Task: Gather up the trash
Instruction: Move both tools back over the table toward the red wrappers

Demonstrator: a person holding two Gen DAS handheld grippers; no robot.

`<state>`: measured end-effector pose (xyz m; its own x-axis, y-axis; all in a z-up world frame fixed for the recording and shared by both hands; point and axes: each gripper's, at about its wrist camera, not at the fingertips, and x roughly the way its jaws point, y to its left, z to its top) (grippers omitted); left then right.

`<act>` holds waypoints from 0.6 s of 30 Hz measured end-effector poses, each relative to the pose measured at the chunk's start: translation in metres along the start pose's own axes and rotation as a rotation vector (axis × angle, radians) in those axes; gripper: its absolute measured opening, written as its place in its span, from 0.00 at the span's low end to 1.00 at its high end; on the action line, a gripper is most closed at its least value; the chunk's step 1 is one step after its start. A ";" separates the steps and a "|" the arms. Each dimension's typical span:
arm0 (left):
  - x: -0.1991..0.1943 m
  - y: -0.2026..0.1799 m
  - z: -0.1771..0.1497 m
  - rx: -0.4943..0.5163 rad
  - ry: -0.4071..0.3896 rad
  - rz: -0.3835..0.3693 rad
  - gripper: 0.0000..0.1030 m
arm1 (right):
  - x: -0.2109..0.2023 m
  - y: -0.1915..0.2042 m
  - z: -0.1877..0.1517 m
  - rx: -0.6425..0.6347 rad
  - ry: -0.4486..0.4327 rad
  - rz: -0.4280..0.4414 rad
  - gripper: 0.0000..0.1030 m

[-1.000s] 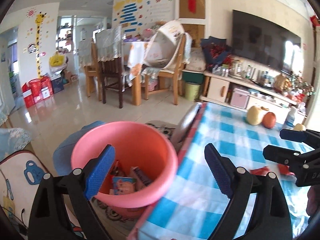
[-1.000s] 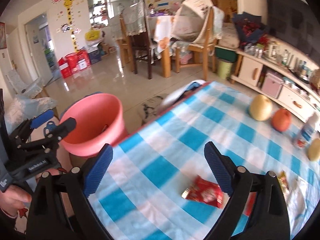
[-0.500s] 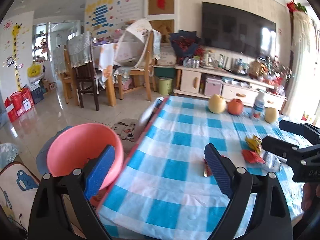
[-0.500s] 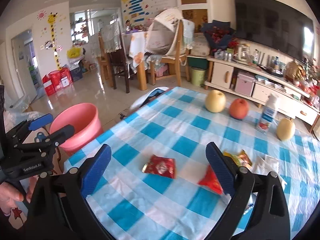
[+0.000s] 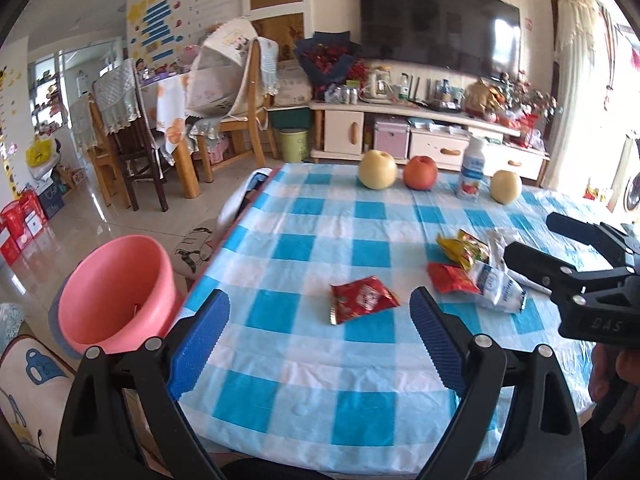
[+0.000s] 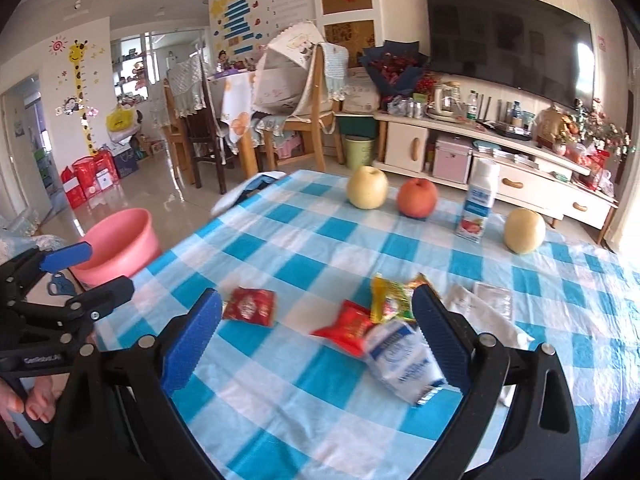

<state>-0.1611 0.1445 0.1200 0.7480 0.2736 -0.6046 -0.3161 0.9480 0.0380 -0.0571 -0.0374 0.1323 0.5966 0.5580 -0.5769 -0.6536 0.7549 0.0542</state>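
Note:
Snack wrappers lie on the blue-checked tablecloth (image 5: 304,392): a red packet (image 5: 363,298) (image 6: 250,306) alone, then a second red wrapper (image 5: 450,278) (image 6: 349,327), a yellow wrapper (image 5: 464,245) (image 6: 394,299) and a white-and-blue packet (image 5: 496,286) (image 6: 402,356) bunched together. A pink bucket (image 5: 116,288) (image 6: 116,245) stands on the floor left of the table. My left gripper (image 5: 318,338) is open and empty, above the table's near edge, short of the lone red packet. My right gripper (image 6: 318,334) is open and empty over the bunched wrappers.
Two yellow pears (image 5: 377,174) (image 5: 505,186), a red apple (image 5: 420,172) and a white drink bottle (image 5: 472,168) stand along the table's far side. Crumpled white plastic (image 6: 486,310) lies right of the wrappers. Chairs and a TV cabinet stand beyond.
Both grippers have swung right, away from the pink bucket and over the table. The wrappers now sit in front of them. Both stay open.

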 end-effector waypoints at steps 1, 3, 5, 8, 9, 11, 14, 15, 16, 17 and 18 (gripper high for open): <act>0.000 -0.003 -0.001 0.005 0.004 -0.003 0.88 | 0.000 -0.004 -0.002 -0.002 -0.003 -0.010 0.93; 0.003 -0.014 -0.002 0.015 0.012 -0.016 0.88 | 0.000 -0.011 -0.006 -0.010 -0.008 -0.028 0.93; 0.005 -0.025 -0.004 0.027 0.020 -0.029 0.88 | 0.002 -0.018 -0.010 -0.013 -0.001 -0.042 0.93; 0.010 -0.039 -0.006 0.045 0.035 -0.041 0.88 | 0.004 -0.029 -0.014 -0.010 0.002 -0.060 0.93; 0.012 -0.044 -0.007 0.049 0.041 -0.047 0.88 | 0.006 -0.033 -0.016 -0.015 0.006 -0.071 0.93; 0.017 -0.053 -0.009 0.061 0.053 -0.054 0.88 | 0.009 -0.039 -0.017 -0.022 0.013 -0.089 0.93; 0.027 -0.069 -0.012 0.088 0.073 -0.065 0.88 | 0.014 -0.051 -0.019 -0.036 0.030 -0.106 0.93; 0.030 -0.072 -0.013 0.094 0.078 -0.069 0.88 | 0.016 -0.057 -0.020 -0.036 0.050 -0.107 0.93; 0.033 -0.076 -0.013 0.100 0.084 -0.074 0.88 | 0.018 -0.063 -0.019 -0.031 0.061 -0.107 0.93; 0.038 -0.081 -0.014 0.105 0.095 -0.081 0.88 | 0.018 -0.072 -0.020 -0.019 0.066 -0.104 0.93; 0.042 -0.085 -0.014 0.108 0.105 -0.091 0.88 | 0.018 -0.082 -0.019 -0.002 0.074 -0.097 0.93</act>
<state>-0.1108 0.0730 0.0802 0.7039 0.1729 -0.6889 -0.1813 0.9815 0.0610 -0.0017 -0.0964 0.1017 0.6212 0.4554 -0.6377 -0.5953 0.8035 -0.0061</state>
